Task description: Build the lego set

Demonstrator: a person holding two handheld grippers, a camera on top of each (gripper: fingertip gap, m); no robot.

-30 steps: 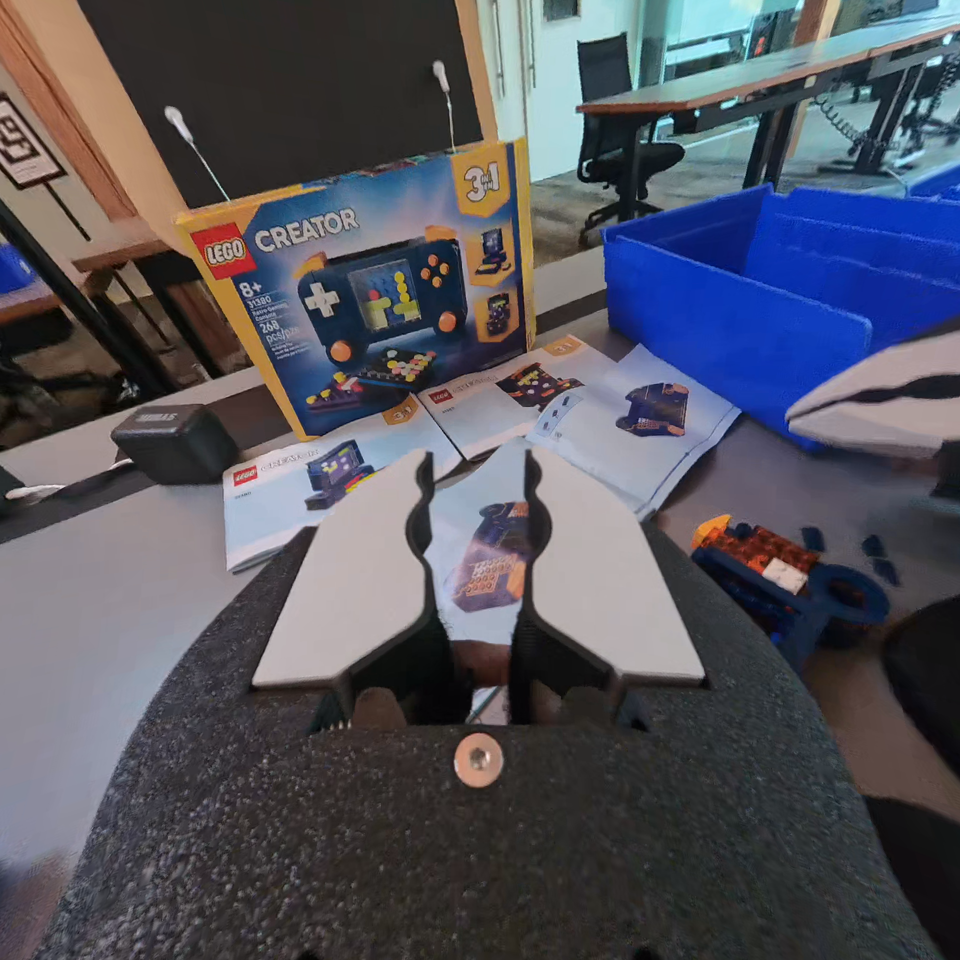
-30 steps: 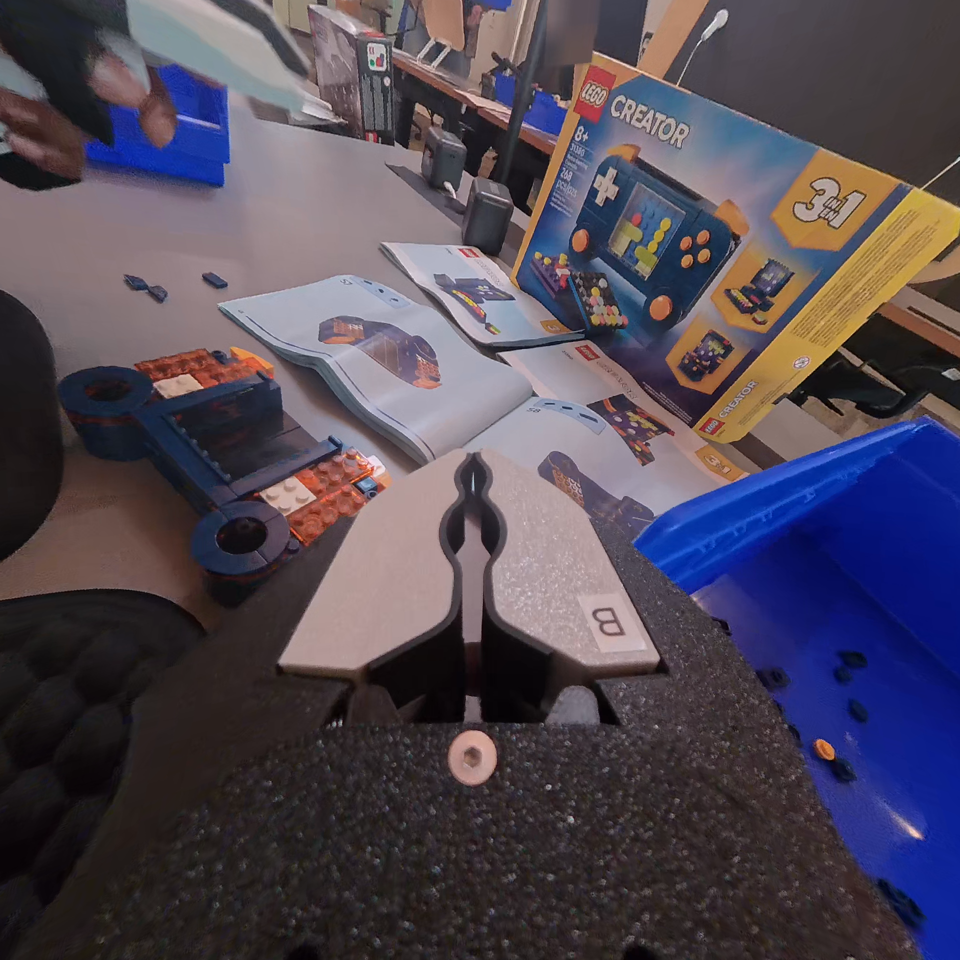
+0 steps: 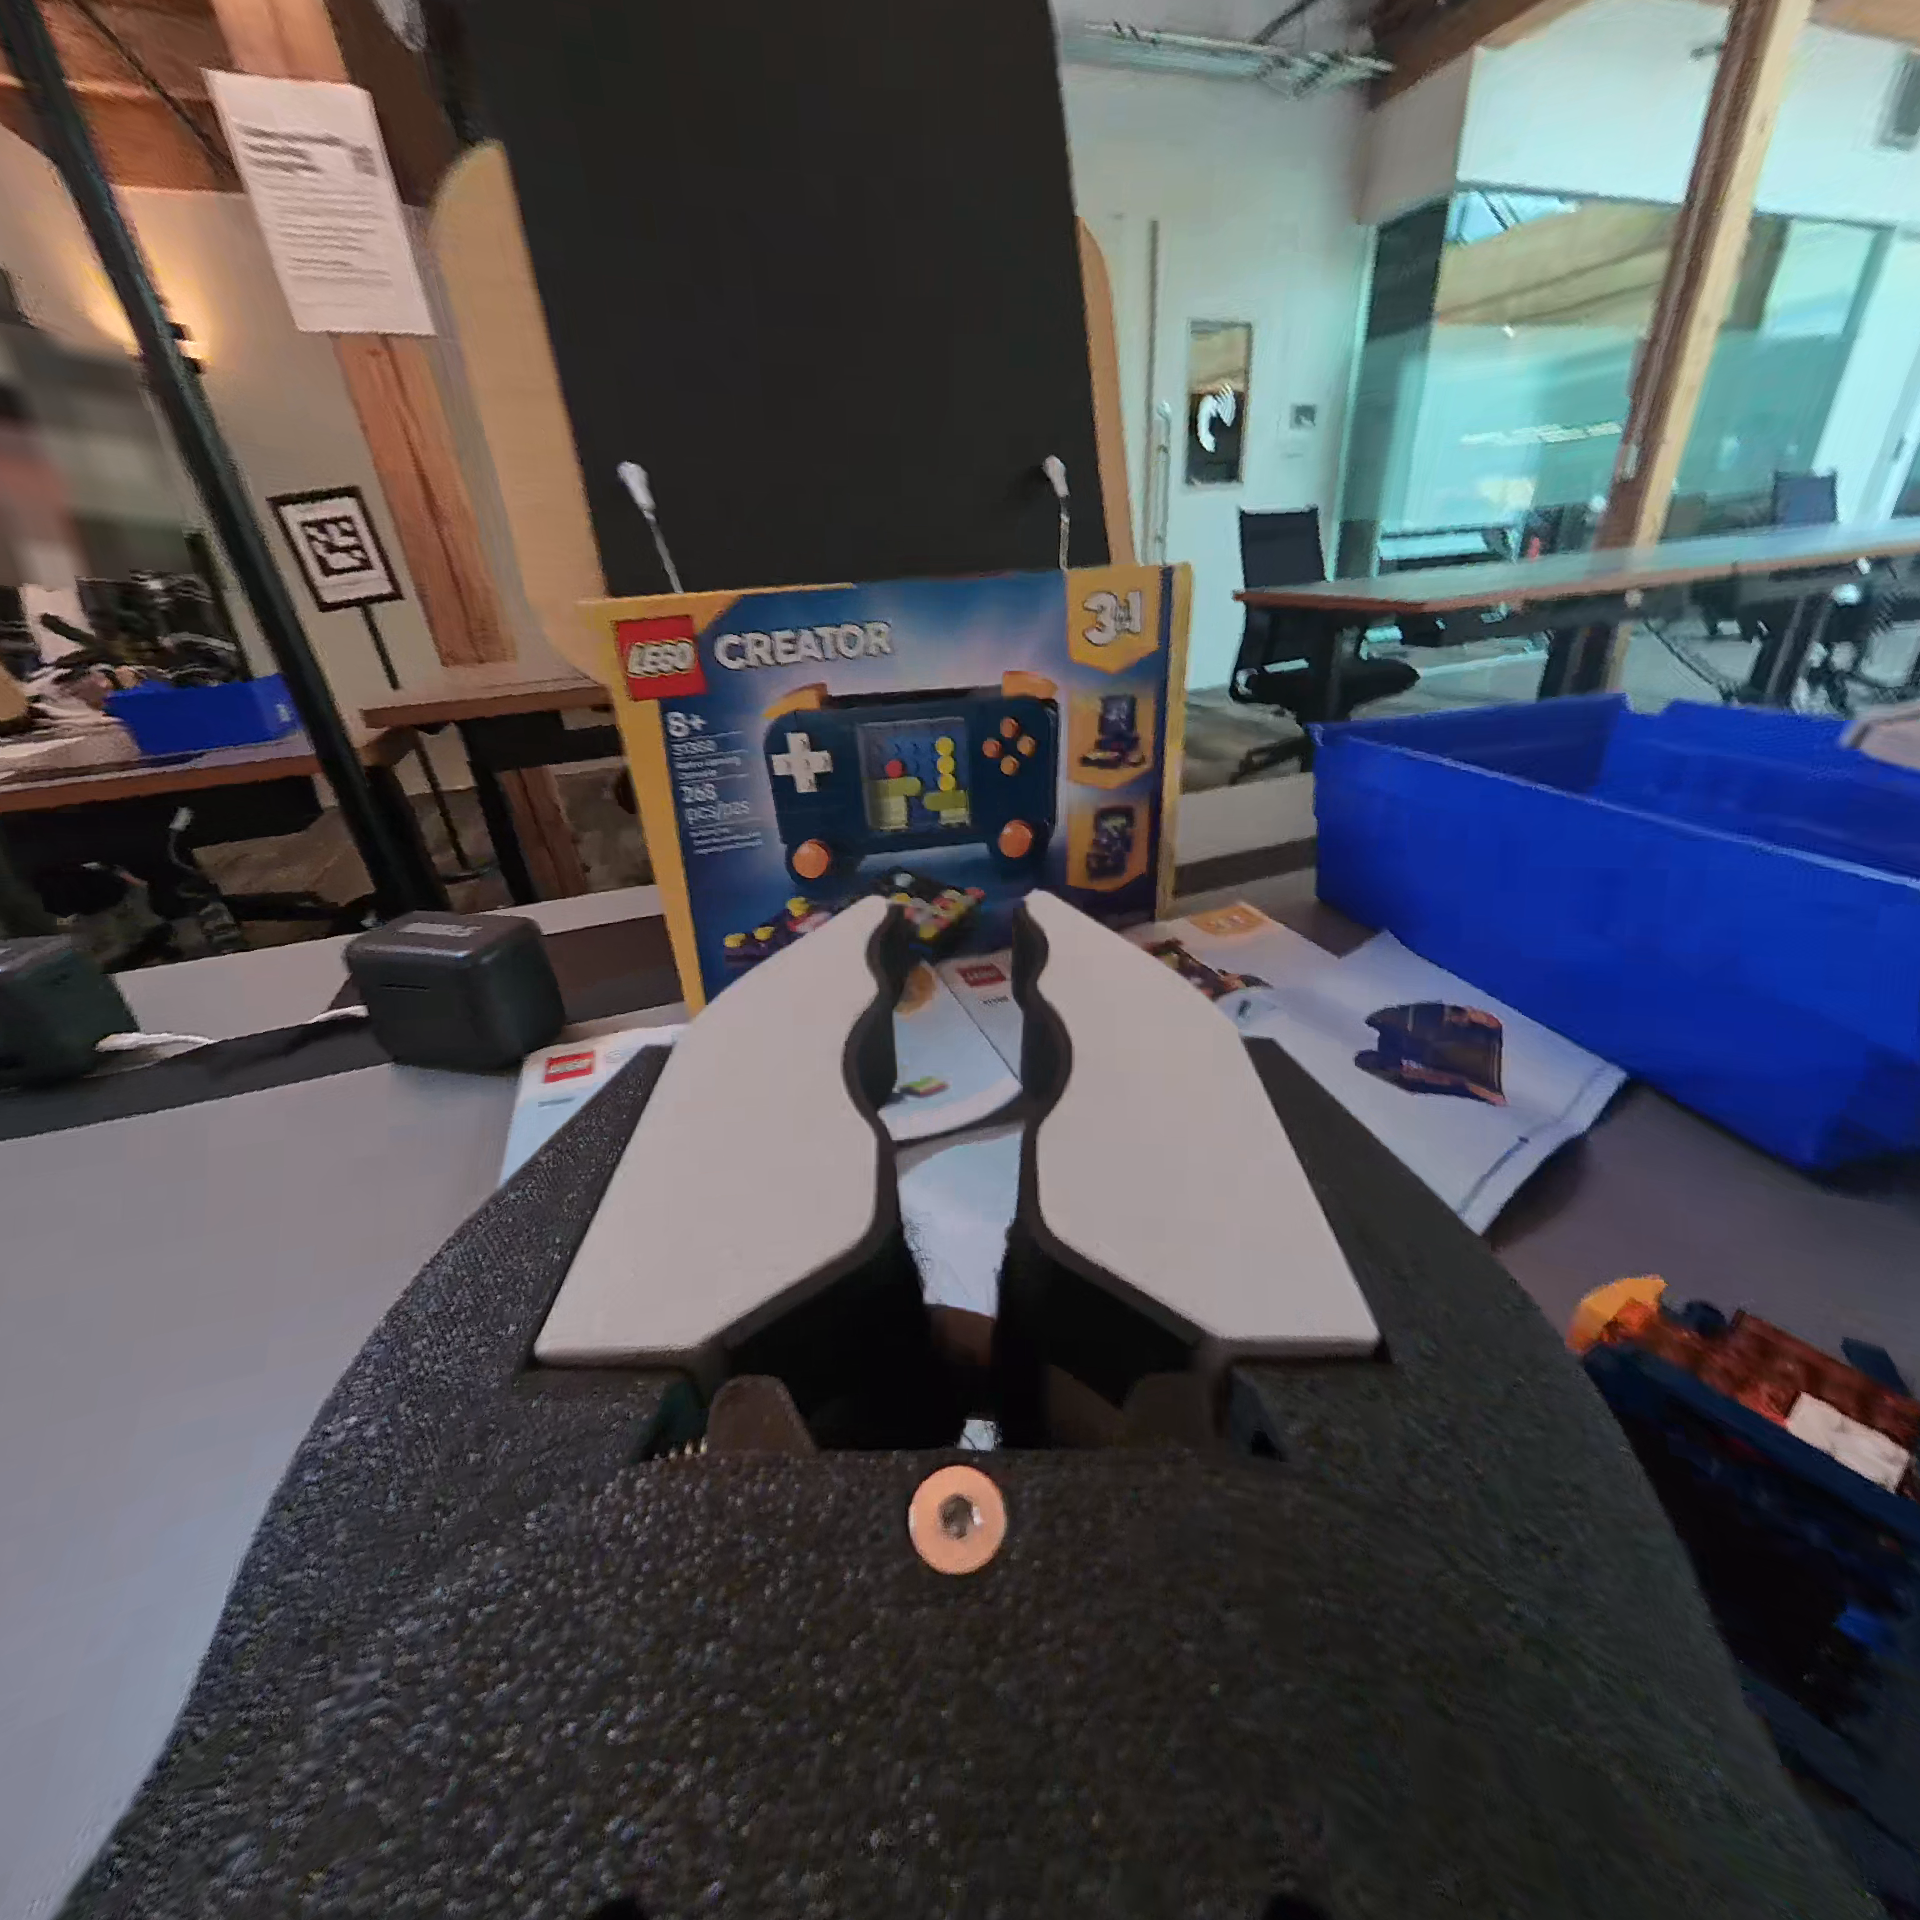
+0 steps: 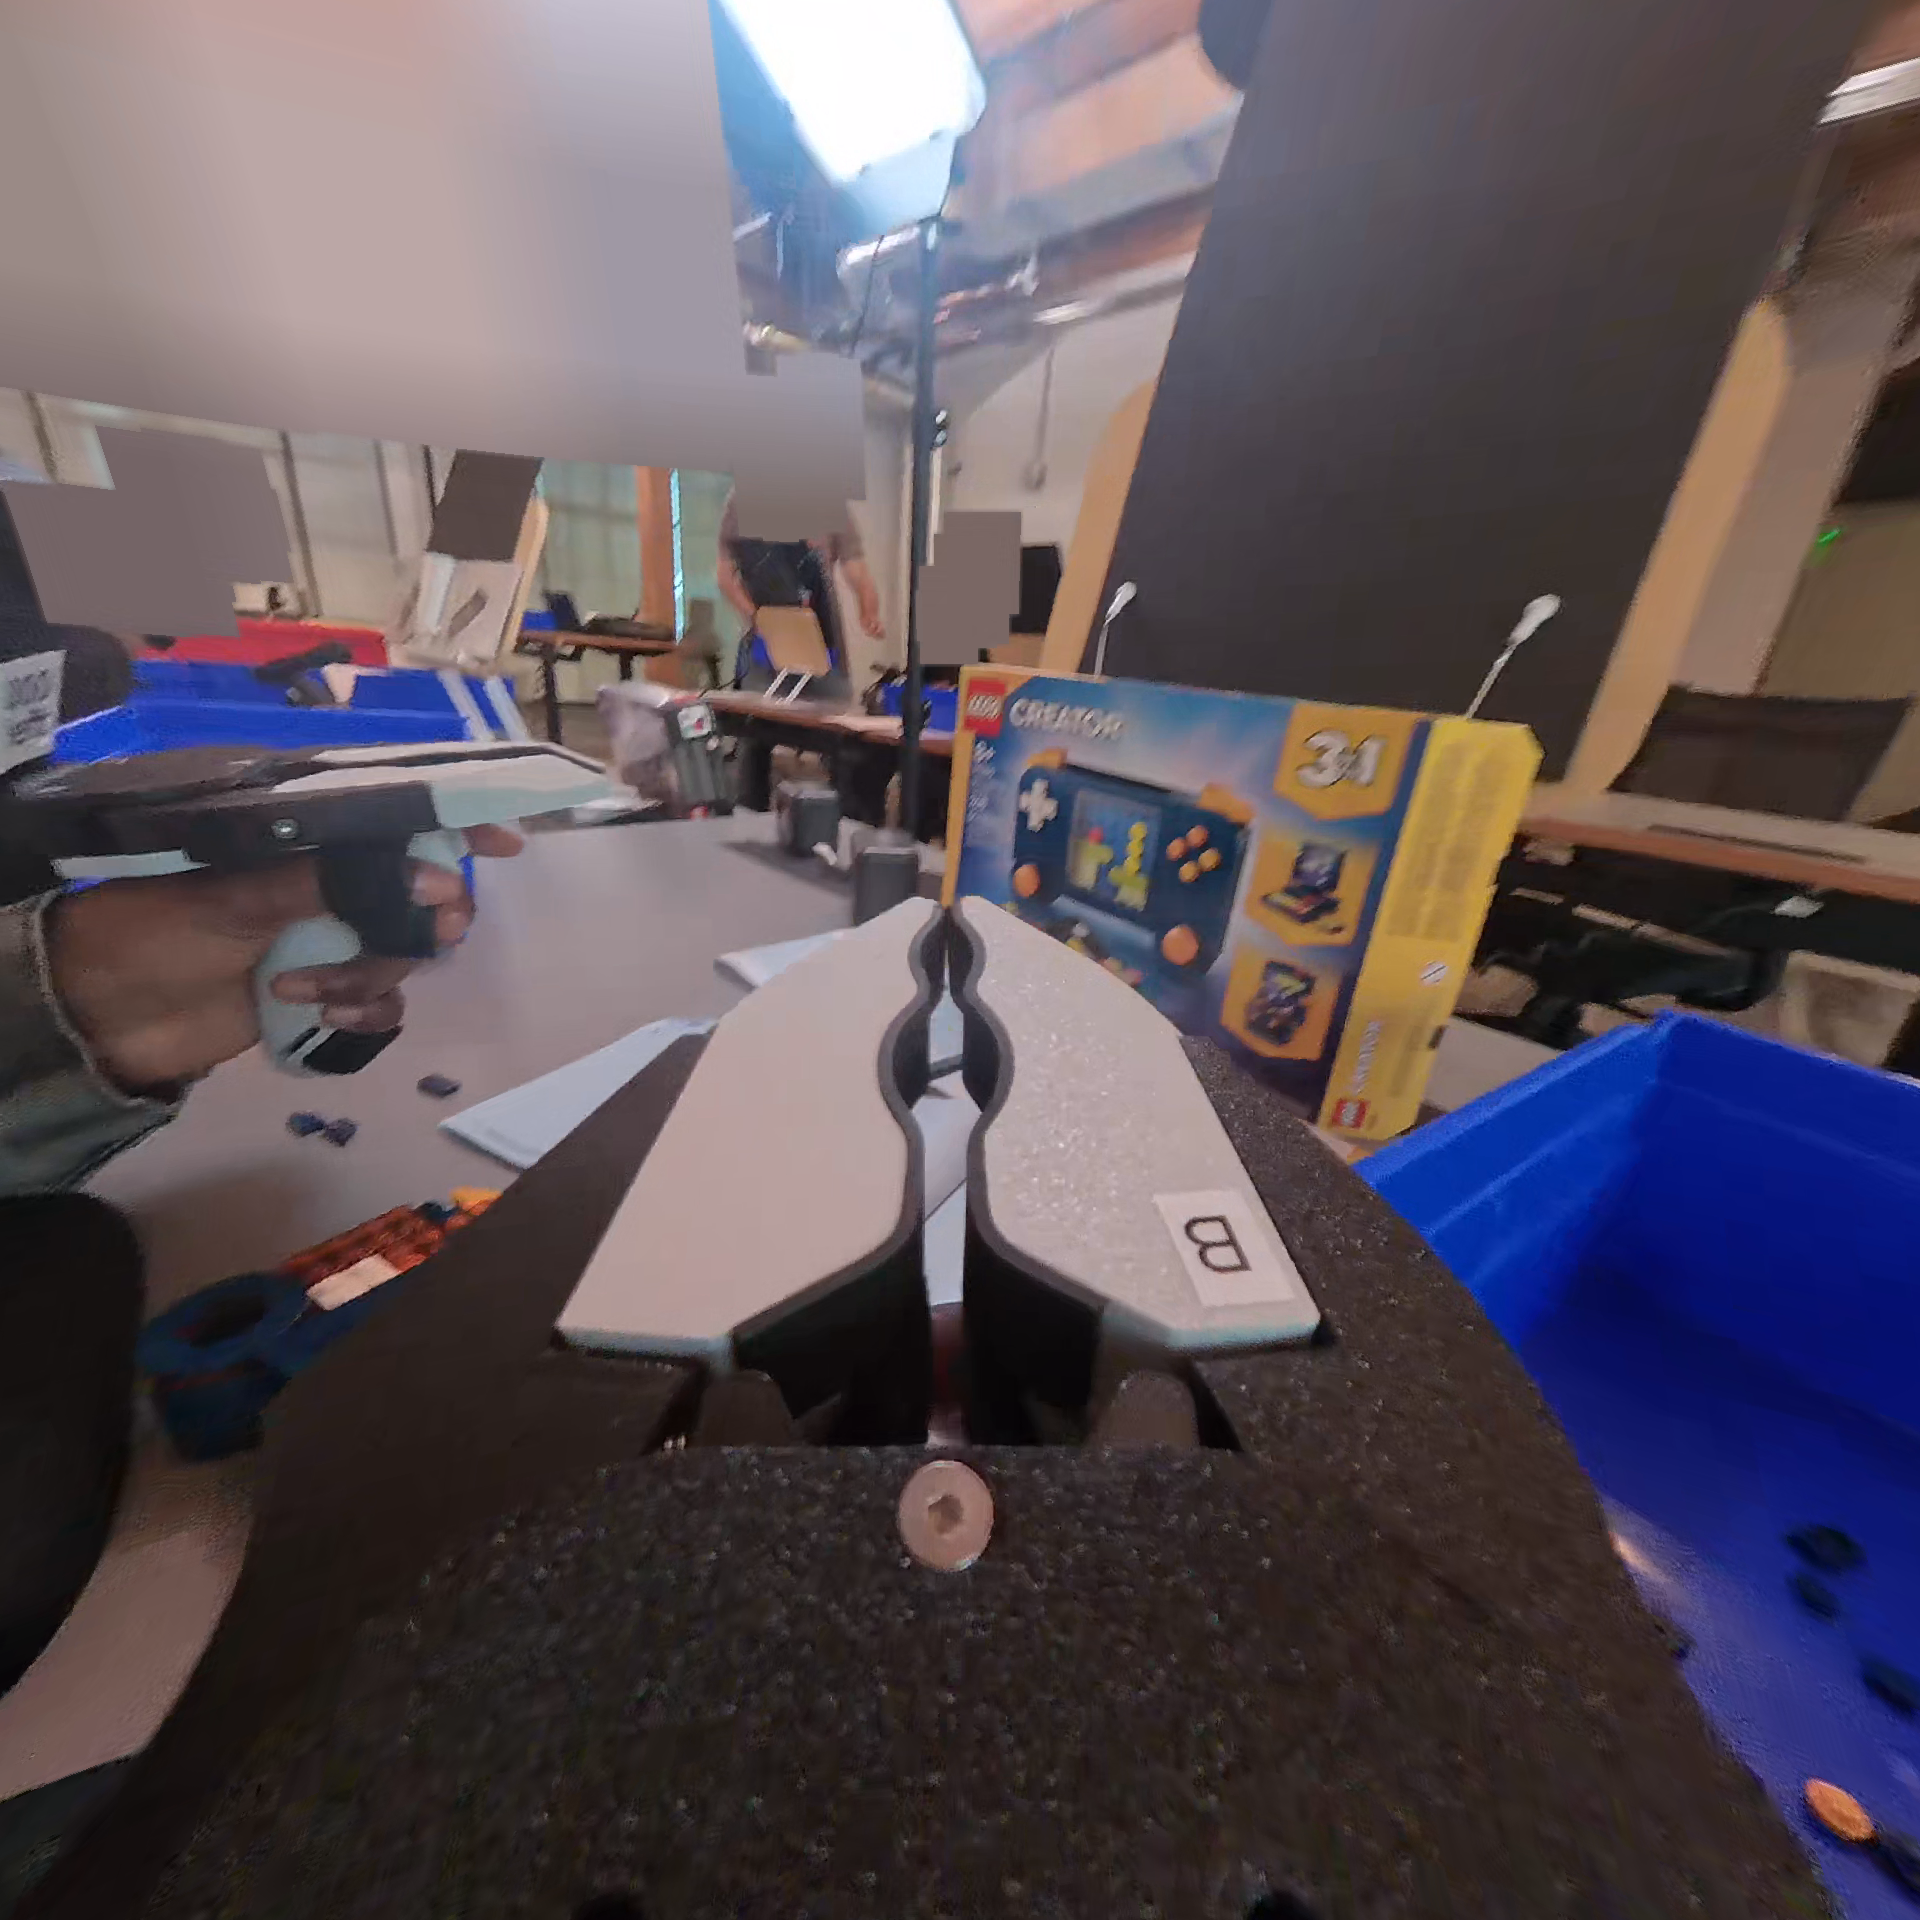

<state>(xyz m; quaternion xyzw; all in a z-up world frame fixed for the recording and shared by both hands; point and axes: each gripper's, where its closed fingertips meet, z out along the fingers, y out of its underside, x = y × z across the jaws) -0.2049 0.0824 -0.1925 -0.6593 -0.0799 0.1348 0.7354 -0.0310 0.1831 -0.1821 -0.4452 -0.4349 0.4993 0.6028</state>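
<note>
Both tools are hovering above the table, neither one carrying a brick.

The left tool (image 3: 954, 920) is showing a narrow gap between its tips; the right tool (image 4: 948, 914) is pressing tip to tip on nothing. The half-built model (image 4: 301, 1304) is lying on the table (image 4: 623, 914) low at the left of the right wrist view, beside the blue bin (image 4: 1704, 1247) of loose pieces. It is looking light, rigid and likely to pop apart; gripping the dark blue frame seems safer than the orange plates.

Grey wavy-edged claw (image 3: 951, 914) fingers, black pebbled foam body, silver screw
</note>
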